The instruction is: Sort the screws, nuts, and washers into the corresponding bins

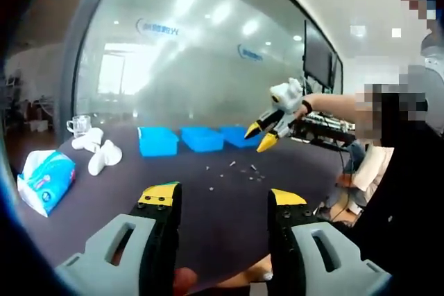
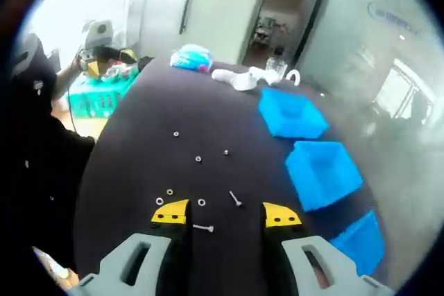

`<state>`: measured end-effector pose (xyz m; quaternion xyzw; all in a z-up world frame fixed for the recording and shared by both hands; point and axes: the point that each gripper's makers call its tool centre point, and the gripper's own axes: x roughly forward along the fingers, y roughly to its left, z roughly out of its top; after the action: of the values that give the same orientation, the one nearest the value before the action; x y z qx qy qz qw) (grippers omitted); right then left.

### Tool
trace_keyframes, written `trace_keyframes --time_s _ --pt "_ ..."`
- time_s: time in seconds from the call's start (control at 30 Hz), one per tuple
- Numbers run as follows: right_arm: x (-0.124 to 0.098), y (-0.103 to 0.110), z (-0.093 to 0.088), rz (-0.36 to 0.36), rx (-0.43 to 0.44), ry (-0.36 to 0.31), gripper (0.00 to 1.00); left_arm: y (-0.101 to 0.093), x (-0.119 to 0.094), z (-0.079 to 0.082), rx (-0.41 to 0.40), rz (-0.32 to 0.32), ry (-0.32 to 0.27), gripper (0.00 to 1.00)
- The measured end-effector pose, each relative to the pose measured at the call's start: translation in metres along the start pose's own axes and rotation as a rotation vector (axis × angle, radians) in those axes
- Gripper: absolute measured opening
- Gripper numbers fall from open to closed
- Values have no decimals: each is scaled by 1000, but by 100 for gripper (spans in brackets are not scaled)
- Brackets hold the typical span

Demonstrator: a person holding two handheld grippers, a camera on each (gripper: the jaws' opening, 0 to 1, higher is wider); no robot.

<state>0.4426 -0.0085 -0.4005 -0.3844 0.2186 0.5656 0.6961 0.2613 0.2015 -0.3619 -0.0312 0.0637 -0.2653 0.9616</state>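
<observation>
Steel screw lies crosswise between our right tongs, which stand wide and empty; left tongs, also wide, hang farther from the table.

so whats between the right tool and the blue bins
In the right gripper view, only dark table separates the right tool from the blue bins. A screw lies just ahead of the tool, and another screw sits between its open jaws.

Small hardware scattered on dark table, too tiny in left gripper view to tell screws from nuts. Nearest blue bin cut off at right gripper view's edge. Background behind frosted glass blurred.
</observation>
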Motion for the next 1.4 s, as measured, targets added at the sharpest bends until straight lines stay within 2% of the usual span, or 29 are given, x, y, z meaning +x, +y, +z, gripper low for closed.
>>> trace_keyframes --time_s 0.13,0.4,0.47,0.6,0.73,0.8,1.03,1.2,1.4 --pt "11 -4 1 14 -94 56 35 2 0 -3 3 2 12 48" --pt "34 6 -4 162 -193 185 35 5 -1 -5 -1 15 23 48" --pt "38 0 -5 171 -216 206 35 5 -1 -5 0 17 23 48" --pt "46 2 -4 206 -253 248 34 6 -4 -4 4 24 21 48" --pt "53 -2 -2 221 -341 292 32 8 -7 -2 8 30 19 48" --pt "57 -2 -3 234 -375 310 28 8 -8 -2 10 32 19 48" --pt "66 -6 -6 275 -354 356 26 12 -9 -2 6 38 23 48" --pt "72 -12 -7 264 -344 368 19 13 -8 -4 2 35 24 48" --pt "74 -3 -13 291 -326 384 16 12 -8 -4 0 32 25 48"
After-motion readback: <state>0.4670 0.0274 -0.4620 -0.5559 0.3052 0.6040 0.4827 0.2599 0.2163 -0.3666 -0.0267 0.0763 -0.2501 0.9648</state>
